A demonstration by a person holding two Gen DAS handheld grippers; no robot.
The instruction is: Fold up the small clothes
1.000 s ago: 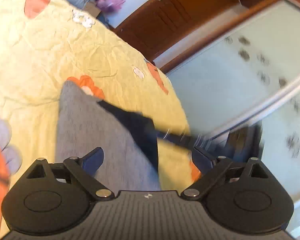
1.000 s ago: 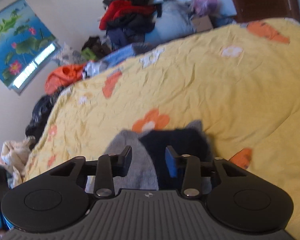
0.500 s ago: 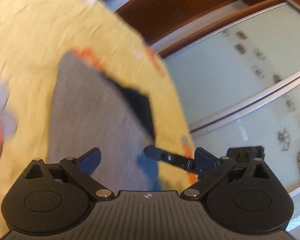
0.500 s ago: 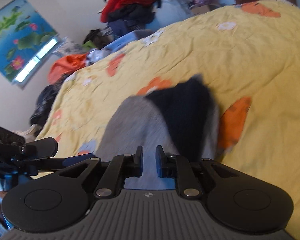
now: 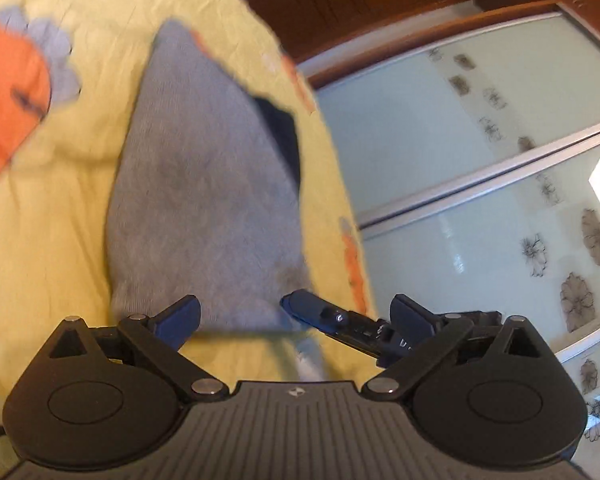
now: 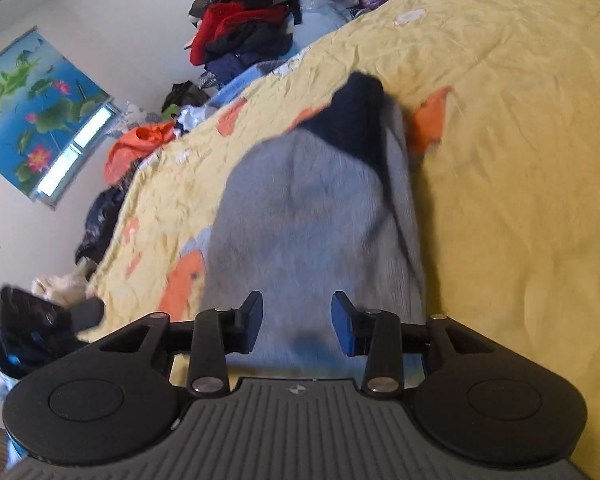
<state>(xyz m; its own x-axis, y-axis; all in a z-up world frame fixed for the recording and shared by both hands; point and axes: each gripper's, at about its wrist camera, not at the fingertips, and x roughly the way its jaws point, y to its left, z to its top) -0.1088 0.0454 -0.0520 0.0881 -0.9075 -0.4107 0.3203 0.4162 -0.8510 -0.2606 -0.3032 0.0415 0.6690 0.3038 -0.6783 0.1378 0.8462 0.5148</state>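
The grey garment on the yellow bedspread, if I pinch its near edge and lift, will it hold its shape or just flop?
The grey garment will probably flop: it looks like soft knit, lying flat and following the yellow bedspread. It likely weighs little, being thin. The fuzzy surface should grip rather than slip, though its dark section may trail behind.

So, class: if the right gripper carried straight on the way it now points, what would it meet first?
Most likely the flat grey knitted garment on the yellow flowered bedspread. The right gripper, jaws just opened with nothing between them, points down at its near end; depth is unclear.
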